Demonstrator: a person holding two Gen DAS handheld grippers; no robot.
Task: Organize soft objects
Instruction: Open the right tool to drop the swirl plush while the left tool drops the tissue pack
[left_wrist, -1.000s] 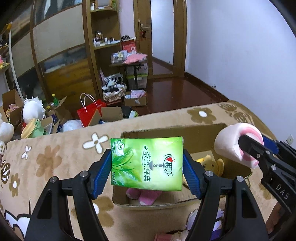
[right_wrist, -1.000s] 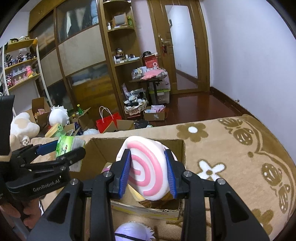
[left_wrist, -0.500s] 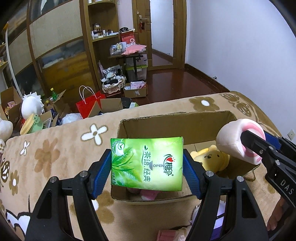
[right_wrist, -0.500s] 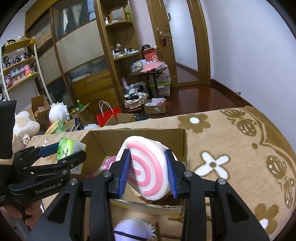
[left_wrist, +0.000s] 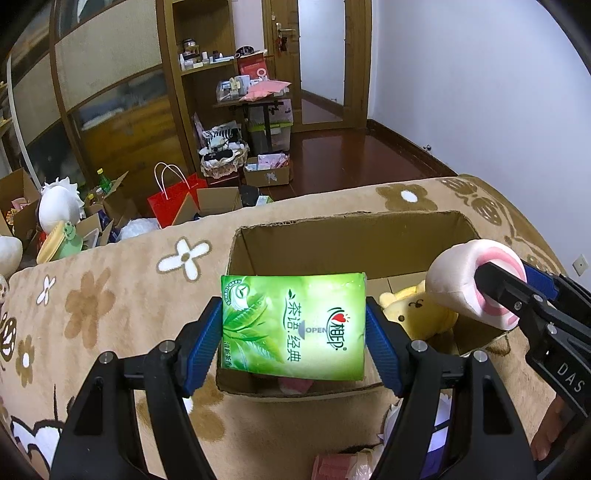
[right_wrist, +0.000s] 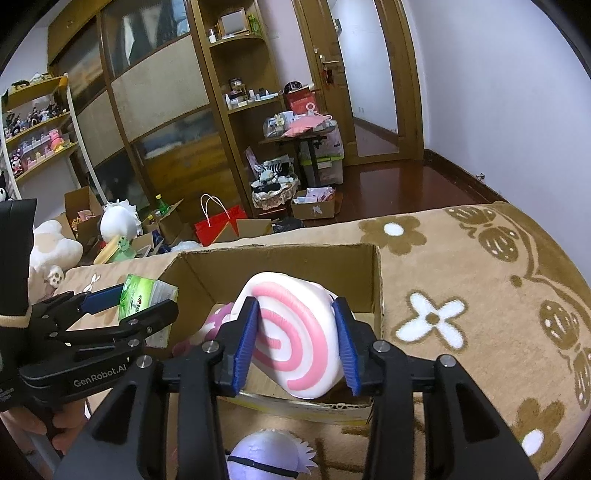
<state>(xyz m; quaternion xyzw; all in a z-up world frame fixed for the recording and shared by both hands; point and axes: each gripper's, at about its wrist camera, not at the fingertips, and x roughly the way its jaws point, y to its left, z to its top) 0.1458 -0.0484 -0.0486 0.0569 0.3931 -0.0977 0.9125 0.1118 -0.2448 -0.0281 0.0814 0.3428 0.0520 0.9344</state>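
- The left gripper (left_wrist: 293, 328) has its jaws clamped on the short sides of a green tissue pack (left_wrist: 293, 326), held upright over the near edge of the open cardboard box (left_wrist: 347, 236).
- The right gripper (right_wrist: 297, 347) has its jaws clamped on a pink-and-white swirl plush (right_wrist: 295, 341), above the box's right end.
- The box sits on a tan flowered blanket (left_wrist: 110, 295).
- A yellow plush (left_wrist: 417, 310) lies inside the box.
- A lilac plush (right_wrist: 267, 456) rests just in front of the box.

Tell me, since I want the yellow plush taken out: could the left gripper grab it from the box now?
Probably not: the left gripper is shut on the green tissue pack, so its jaws are full, though the yellow plush lies uncovered in the cardboard box.
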